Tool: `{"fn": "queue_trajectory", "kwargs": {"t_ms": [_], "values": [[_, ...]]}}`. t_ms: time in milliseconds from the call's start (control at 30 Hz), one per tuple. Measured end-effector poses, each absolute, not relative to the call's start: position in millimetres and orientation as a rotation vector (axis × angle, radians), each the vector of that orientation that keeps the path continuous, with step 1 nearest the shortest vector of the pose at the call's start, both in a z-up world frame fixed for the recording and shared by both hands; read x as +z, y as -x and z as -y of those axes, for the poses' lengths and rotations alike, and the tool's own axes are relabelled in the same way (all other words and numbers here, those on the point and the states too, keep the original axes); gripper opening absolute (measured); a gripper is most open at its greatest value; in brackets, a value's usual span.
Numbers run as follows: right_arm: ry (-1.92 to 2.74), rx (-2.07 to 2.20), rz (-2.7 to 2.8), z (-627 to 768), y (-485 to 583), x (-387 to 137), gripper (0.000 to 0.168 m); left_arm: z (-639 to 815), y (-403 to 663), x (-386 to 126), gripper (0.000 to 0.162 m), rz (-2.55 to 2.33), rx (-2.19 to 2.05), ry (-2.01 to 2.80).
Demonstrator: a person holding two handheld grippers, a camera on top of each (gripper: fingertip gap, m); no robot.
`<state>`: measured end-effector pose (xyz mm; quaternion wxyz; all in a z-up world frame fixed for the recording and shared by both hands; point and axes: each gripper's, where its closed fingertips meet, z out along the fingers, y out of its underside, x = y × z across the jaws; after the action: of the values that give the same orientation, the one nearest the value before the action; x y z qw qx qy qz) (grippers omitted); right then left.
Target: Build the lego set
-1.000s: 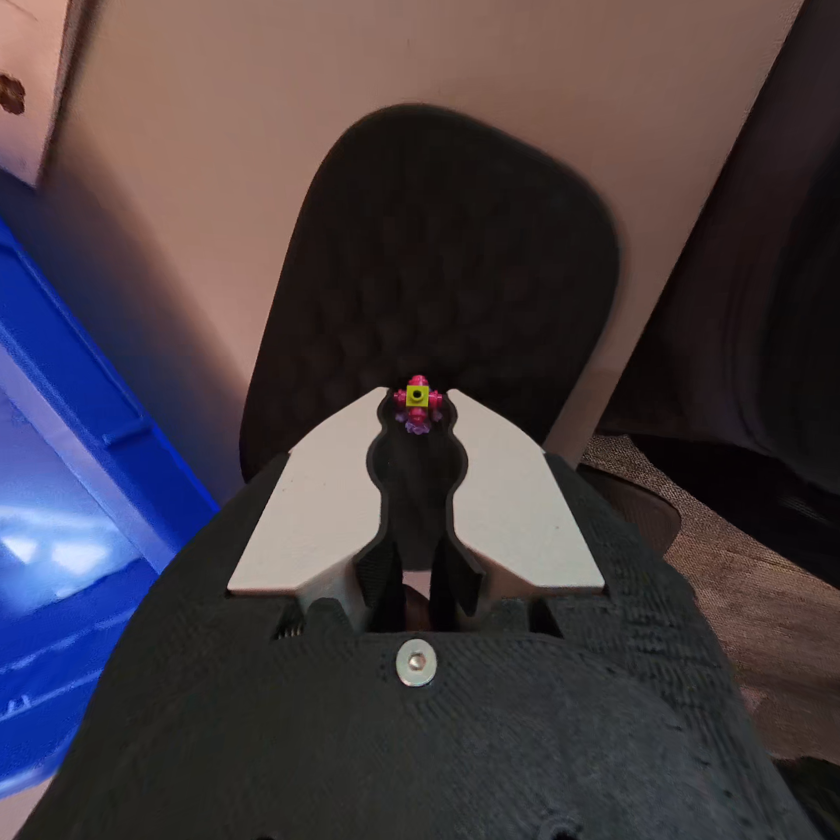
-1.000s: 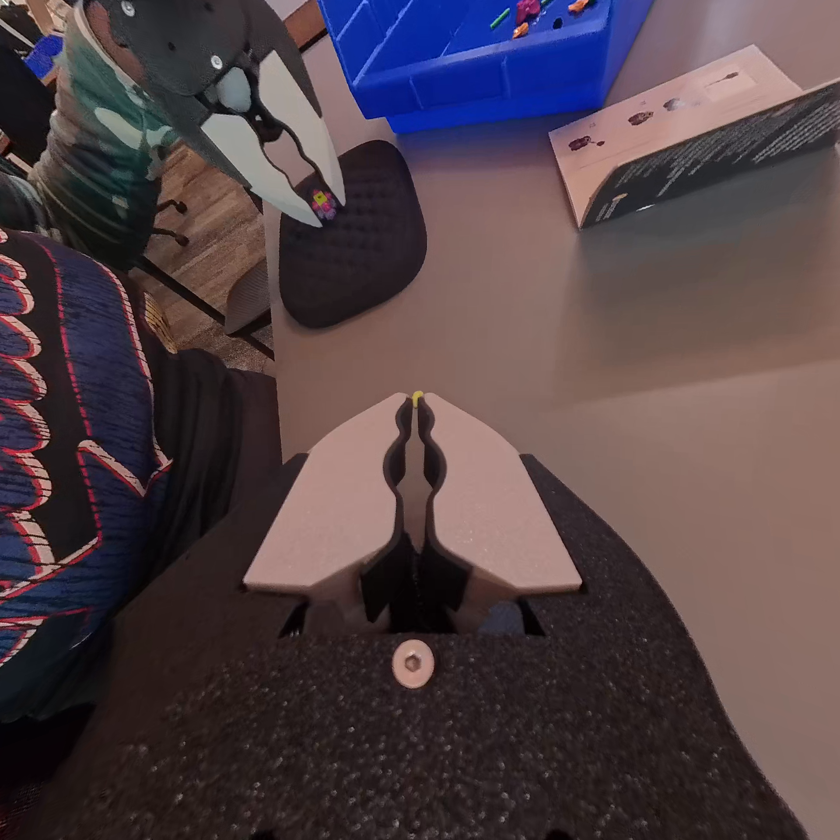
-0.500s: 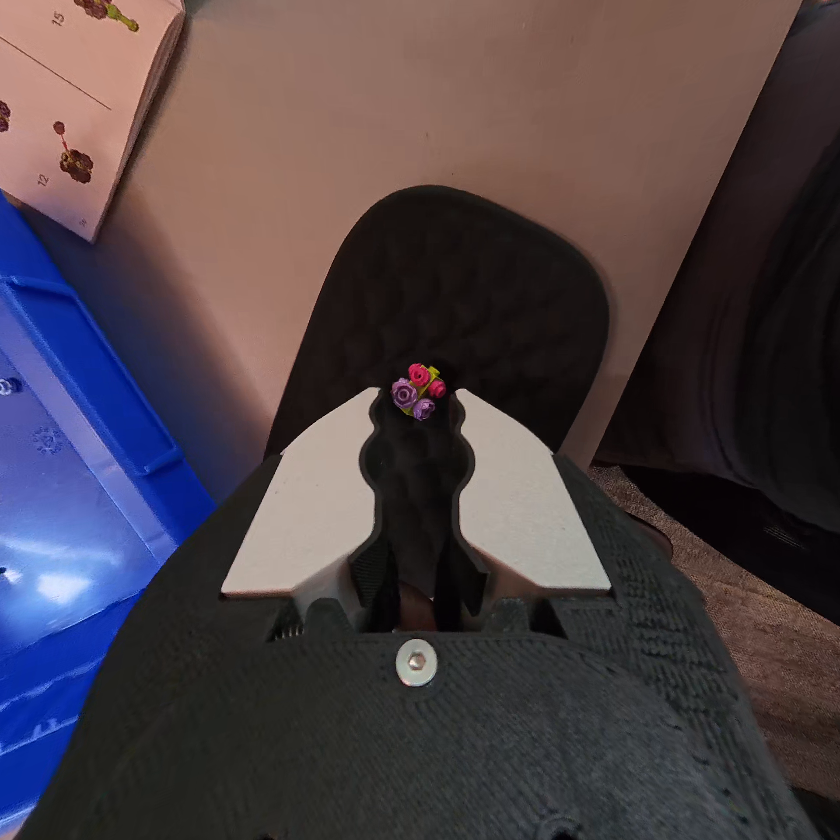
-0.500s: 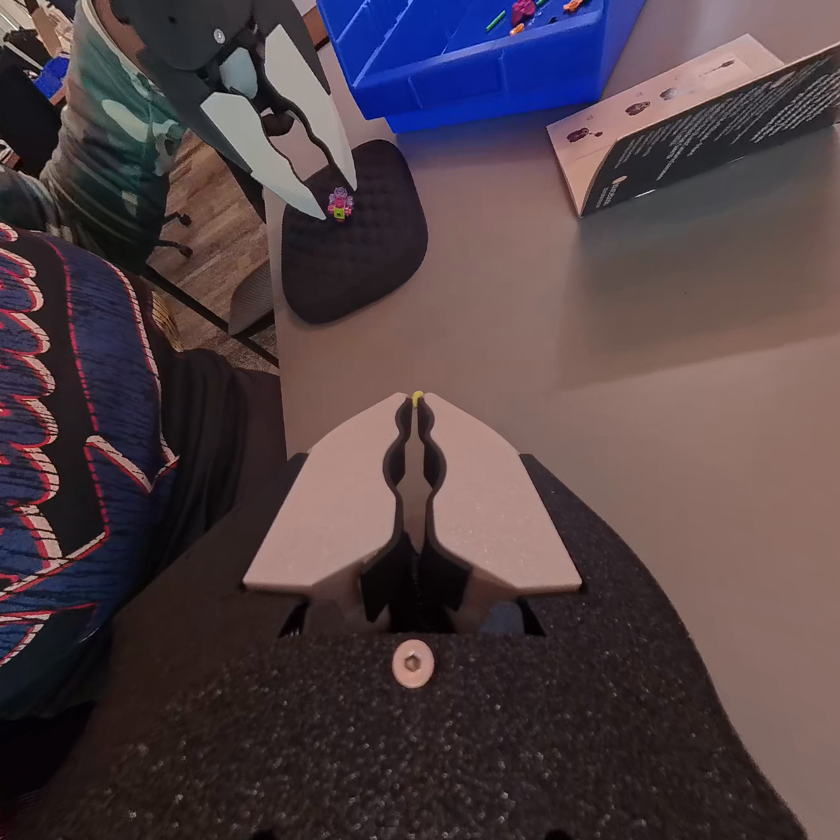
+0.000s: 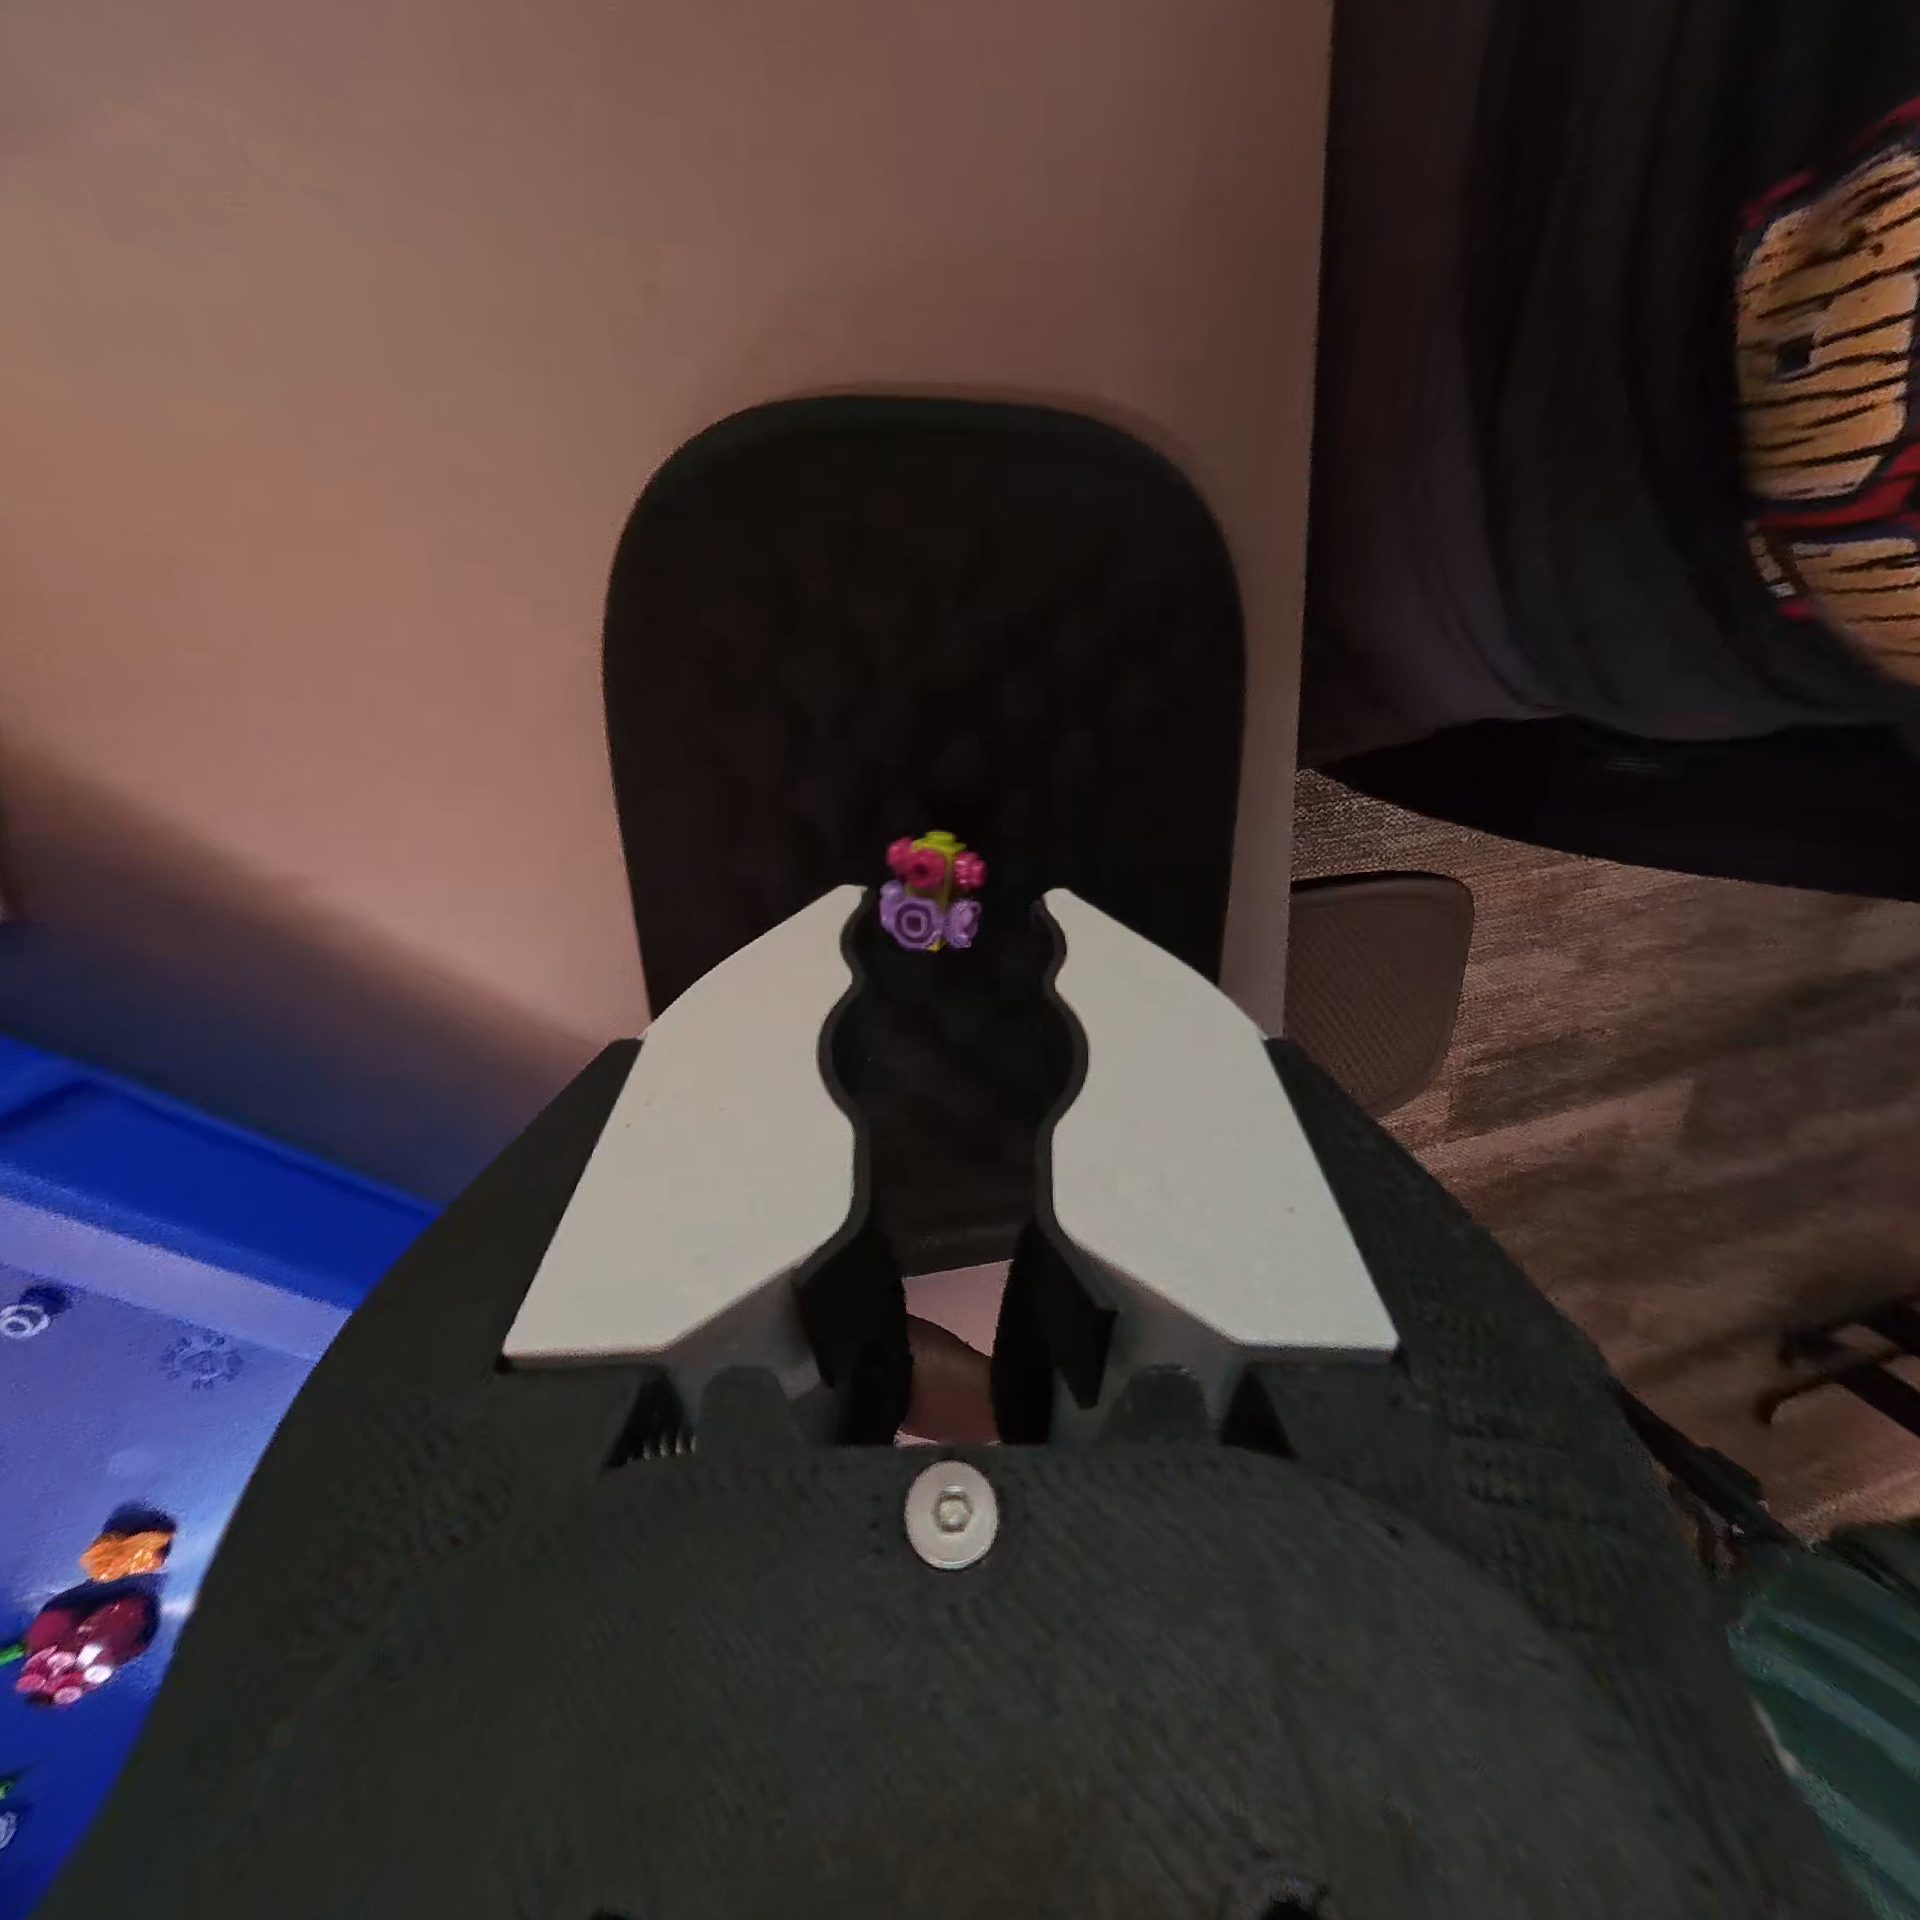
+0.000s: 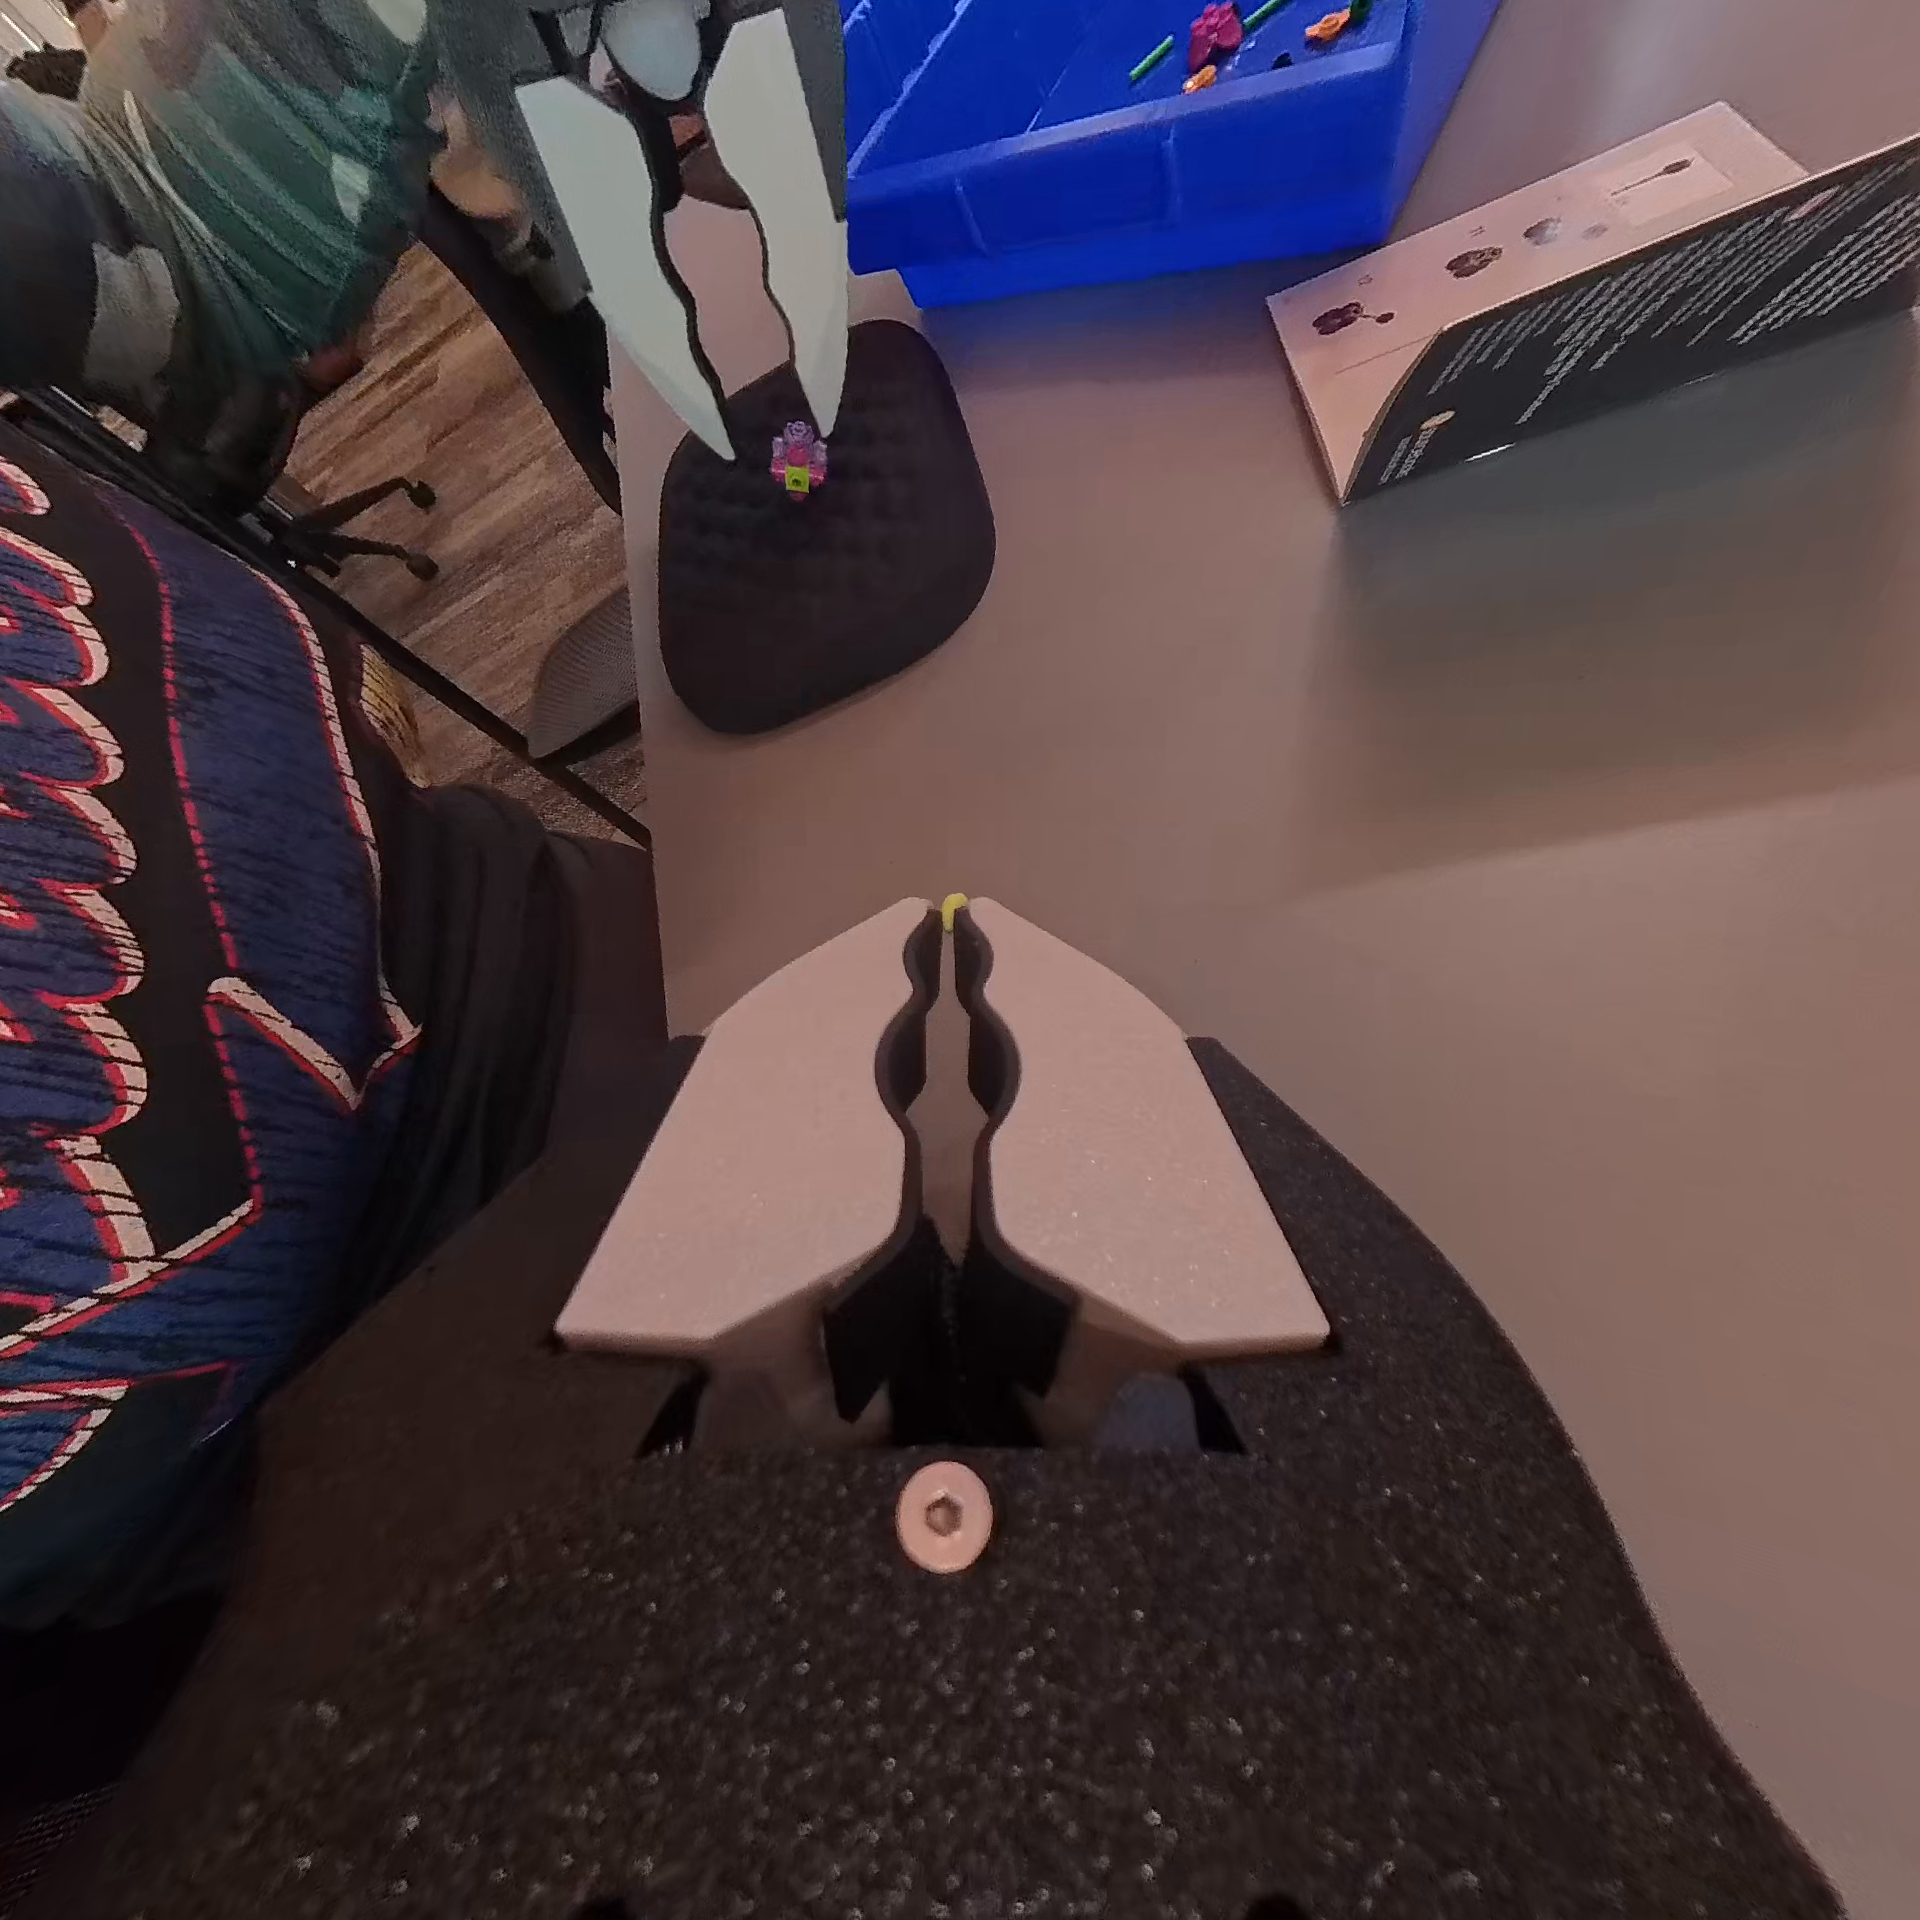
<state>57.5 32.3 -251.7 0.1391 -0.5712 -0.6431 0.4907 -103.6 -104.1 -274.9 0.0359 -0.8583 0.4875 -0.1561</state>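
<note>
A small flower cluster (image 5: 932, 896) of magenta and purple blooms on a lime brick rests on a black padded mat (image 5: 925, 623). My left gripper (image 5: 953, 899) is open, its fingertips on either side of the cluster with a gap on each side. In the right wrist view the left gripper (image 6: 774, 436) points down at the cluster (image 6: 798, 462) on the mat (image 6: 831, 603). My right gripper (image 6: 951, 906) is shut on a thin yellow-green piece (image 6: 952, 912), held over the table nearer the person.
A blue parts bin (image 6: 1091, 177) with loose pieces stands behind the mat and shows at the left wrist view's lower left (image 5: 156, 1195). An open instruction booklet (image 6: 1558, 260) lies at the right. The table edge (image 6: 649, 790) and a person's patterned shirt (image 6: 156, 883) are at the left. Left tips to right tips: about 20 cm.
My left gripper has opened and let go of the flower cluster, which now rests on the black mat. The left gripper has tilted more upright over it. My right gripper has stayed shut and still.
</note>
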Motion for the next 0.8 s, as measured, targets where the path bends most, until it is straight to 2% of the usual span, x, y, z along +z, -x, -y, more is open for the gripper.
{"fn": "queue_trajectory", "kwargs": {"t_ms": [300, 500, 600, 800], "values": [[1.649, 1.436, 1.837, -36, -59, -252, 0.002, 86, 104, -273, 0.034, -1.422, -0.116, 2.526], [1.650, 1.460, 1.818, -36, -60, -252, 0.002, 102, 100, -274, 0.025, -1.432, 0.071, 2.346], [1.645, 1.465, 1.819, -36, -58, -252, 0.002, 101, 103, -274, 0.026, -1.422, 0.141, 2.292], [1.627, 1.469, 1.829, -31, -58, -248, 0.003, 94, 98, -268, 0.028, -1.381, -0.050, 2.284]]}}
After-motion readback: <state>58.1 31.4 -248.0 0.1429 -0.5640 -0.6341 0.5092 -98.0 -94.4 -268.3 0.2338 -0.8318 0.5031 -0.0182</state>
